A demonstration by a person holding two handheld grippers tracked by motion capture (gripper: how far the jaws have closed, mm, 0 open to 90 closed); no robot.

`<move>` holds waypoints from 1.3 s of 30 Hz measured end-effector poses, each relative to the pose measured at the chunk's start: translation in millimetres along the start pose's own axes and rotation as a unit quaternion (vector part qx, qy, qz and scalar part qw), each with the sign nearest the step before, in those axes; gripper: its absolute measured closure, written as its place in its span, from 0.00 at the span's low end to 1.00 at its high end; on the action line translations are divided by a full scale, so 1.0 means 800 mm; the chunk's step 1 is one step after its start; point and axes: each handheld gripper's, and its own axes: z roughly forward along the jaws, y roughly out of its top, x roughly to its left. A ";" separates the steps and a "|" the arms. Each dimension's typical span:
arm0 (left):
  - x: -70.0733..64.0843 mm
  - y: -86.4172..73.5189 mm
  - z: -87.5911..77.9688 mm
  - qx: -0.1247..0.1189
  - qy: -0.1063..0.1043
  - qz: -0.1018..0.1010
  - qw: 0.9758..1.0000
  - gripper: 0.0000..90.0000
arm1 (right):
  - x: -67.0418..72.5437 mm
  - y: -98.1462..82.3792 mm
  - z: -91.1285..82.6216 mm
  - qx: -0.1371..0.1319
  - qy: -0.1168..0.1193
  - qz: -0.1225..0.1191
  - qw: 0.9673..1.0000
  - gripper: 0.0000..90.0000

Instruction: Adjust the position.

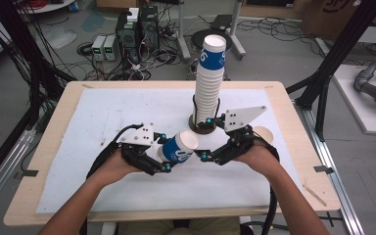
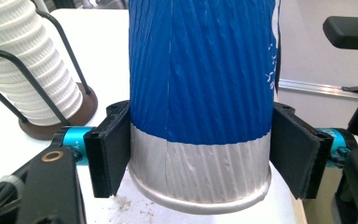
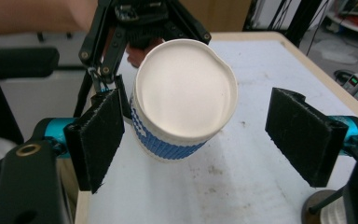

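Midway through the job, the left hand-held gripper (image 1: 165, 152) pinches a single blue-and-white paper cup (image 1: 178, 148) by its base end, both black pads pressed against the cup's sides just above the silver band, as the left gripper view shows. The cup lies tipped on its side above the white mat, at the centre of the high view, its open mouth turned toward the right hand-held gripper (image 1: 207, 138). That one stands spread, its pads (image 3: 98, 135) apart on either side of the cup's rim without touching it, and holds nothing.

Just behind both, at upper centre of the high view, a tall stack of cups (image 1: 209, 83) rises from a wire holder (image 1: 205, 122) on a round brown base, the topmost cup leaning slightly. A flat tan disc (image 1: 264, 133) lies on the mat at the right, partly hidden behind the right hand.

Judging by this, one cup is in hand and clear of the stack; whether it is bound for the stack or has come off it cannot be told. What appears left is a handover or a second grip by the spread gripper, then setting the cup down on the worktop (image 1: 54, 147) or onto the pile.
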 end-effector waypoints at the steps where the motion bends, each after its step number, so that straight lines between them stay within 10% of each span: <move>1: 0.000 0.000 0.000 0.004 -0.002 0.001 1.000 0.31 | -0.001 0.004 0.002 0.011 0.005 -0.003 1.000 0.22; 22: -0.001 0.002 0.011 0.056 -0.022 0.004 0.998 0.30 | -0.001 0.032 0.056 0.164 0.064 -0.069 0.982 0.22; 33: -0.004 0.000 0.019 0.065 -0.035 0.007 0.997 0.30 | -0.002 0.028 0.063 0.183 0.102 -0.074 0.975 0.33; 39: -0.006 -0.005 0.020 0.031 -0.035 -0.004 0.999 0.23 | -0.004 0.027 0.060 0.182 0.106 -0.072 0.975 0.33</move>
